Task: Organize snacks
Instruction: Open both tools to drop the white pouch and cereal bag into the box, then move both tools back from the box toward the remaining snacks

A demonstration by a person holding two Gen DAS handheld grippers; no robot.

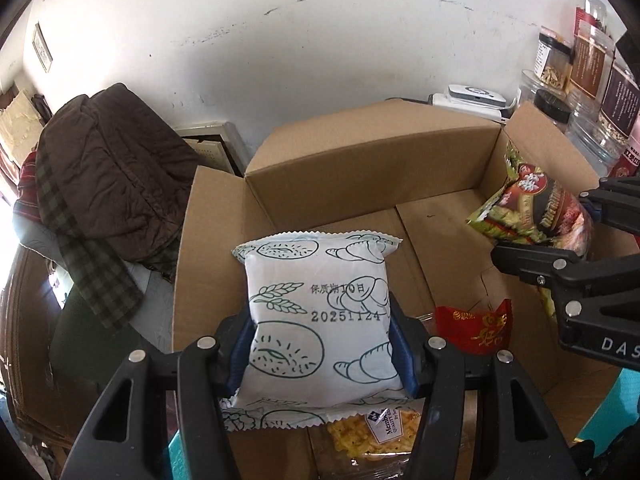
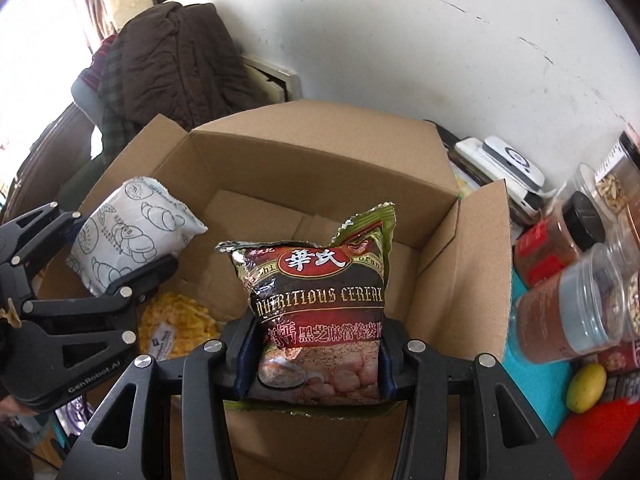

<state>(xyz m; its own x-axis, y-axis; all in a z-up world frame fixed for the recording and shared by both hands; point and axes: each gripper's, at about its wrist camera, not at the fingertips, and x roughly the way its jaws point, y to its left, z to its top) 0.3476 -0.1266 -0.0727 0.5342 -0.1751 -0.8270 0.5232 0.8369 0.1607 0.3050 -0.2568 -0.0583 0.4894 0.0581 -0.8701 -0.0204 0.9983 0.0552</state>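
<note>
An open cardboard box (image 1: 360, 168) fills the middle of both views. My left gripper (image 1: 320, 340) is shut on a white bread packet (image 1: 316, 280) printed with croissant drawings, held over the box's left side. My right gripper (image 2: 318, 344) is shut on a dark "Nutritious Cereal" bag (image 2: 320, 280) with a torn green top, held over the box's (image 2: 320, 160) right side. Each wrist view shows the other gripper with its load: the cereal bag (image 1: 532, 208) and the bread packet (image 2: 132, 224). On the box floor lie a clear pack of yellow snacks (image 1: 372, 436) and a red packet (image 1: 476, 324).
Several clear jars (image 2: 568, 312) crowd the teal table (image 2: 532, 380) right of the box, with a yellow-green fruit (image 2: 586, 386) near them. White devices (image 2: 508, 164) lie behind the box by the wall. A chair draped with a brown coat (image 1: 108, 168) stands to the left.
</note>
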